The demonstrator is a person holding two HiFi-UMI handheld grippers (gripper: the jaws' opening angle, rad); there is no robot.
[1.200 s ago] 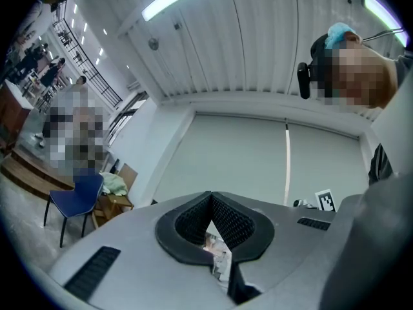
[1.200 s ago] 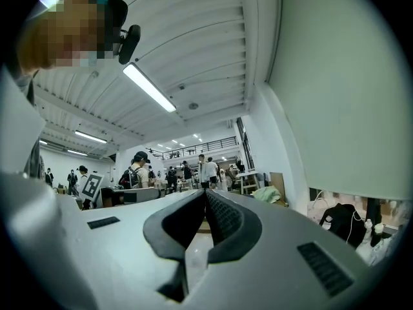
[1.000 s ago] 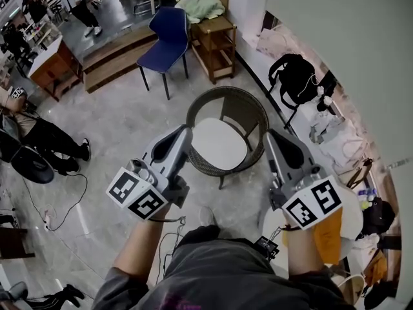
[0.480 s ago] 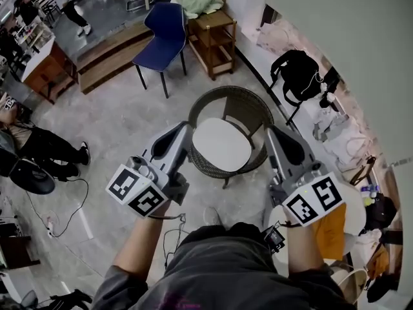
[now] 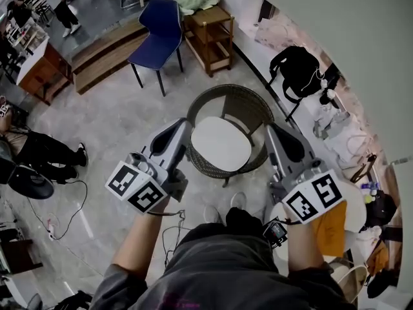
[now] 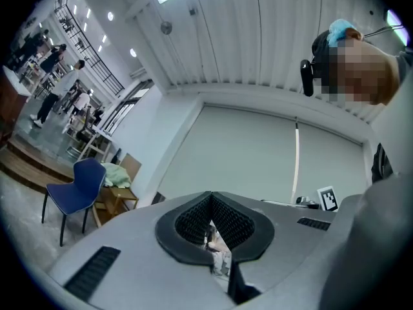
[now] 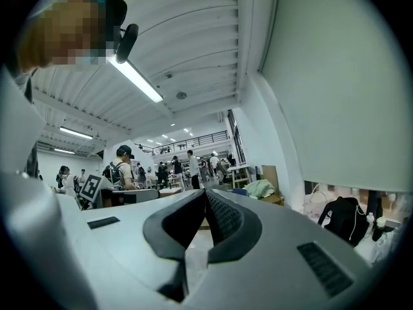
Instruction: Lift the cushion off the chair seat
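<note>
- Cushion (image 5: 221,144) lies flat on the wicker chair (image 5: 227,97) seat, ahead of and below me, between my 2 grippers.
- Left gripper (image 5: 185,124) and right gripper (image 5: 271,130) are both closed and empty, flanking it about equally near.

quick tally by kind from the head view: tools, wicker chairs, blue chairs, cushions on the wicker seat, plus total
tools: 2, left tool and right tool
wicker chair: 1
blue chair: 1
cushion: 1
total: 5
</note>
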